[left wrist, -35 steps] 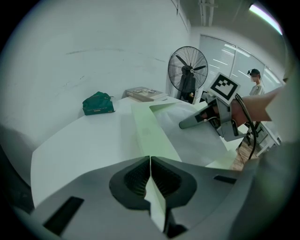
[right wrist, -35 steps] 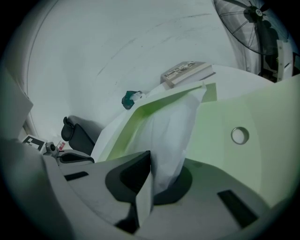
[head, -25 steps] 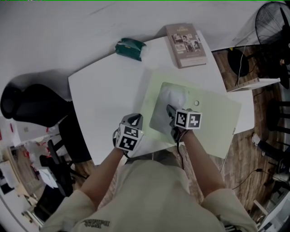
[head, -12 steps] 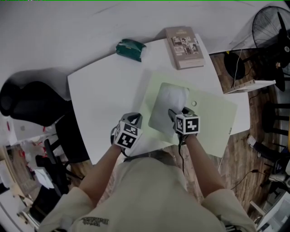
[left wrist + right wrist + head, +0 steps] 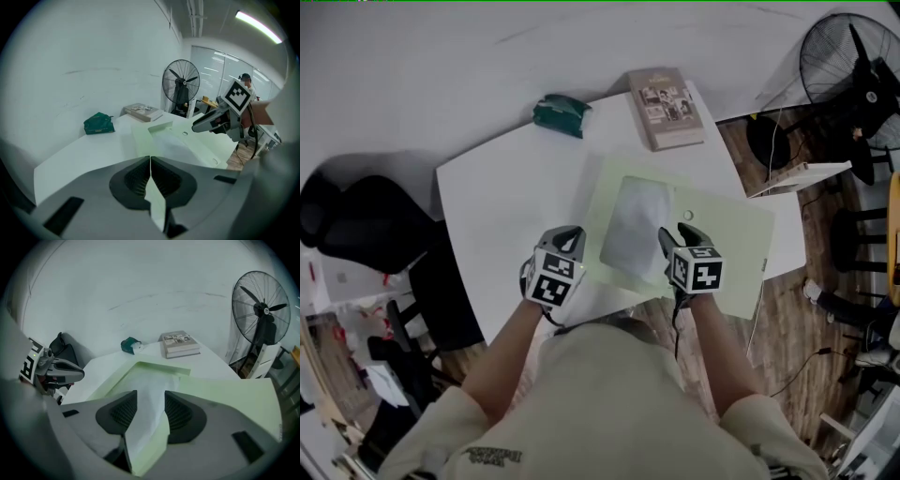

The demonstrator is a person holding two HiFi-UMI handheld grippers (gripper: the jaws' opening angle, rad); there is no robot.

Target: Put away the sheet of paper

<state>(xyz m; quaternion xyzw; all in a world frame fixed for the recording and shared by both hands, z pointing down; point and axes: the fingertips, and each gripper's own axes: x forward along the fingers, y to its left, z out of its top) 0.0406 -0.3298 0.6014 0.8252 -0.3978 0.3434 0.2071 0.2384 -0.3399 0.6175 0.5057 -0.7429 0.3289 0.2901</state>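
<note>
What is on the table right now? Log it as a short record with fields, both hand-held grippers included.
table: white
folder: pale green, flat on the table
sheet of paper: white, lying on the folder's left part
left hand-held gripper: jaws together, at the folder's left edge
right hand-held gripper: jaws apart and closing, sheet of paper between them, not pinched
far side: book, green packet
</note>
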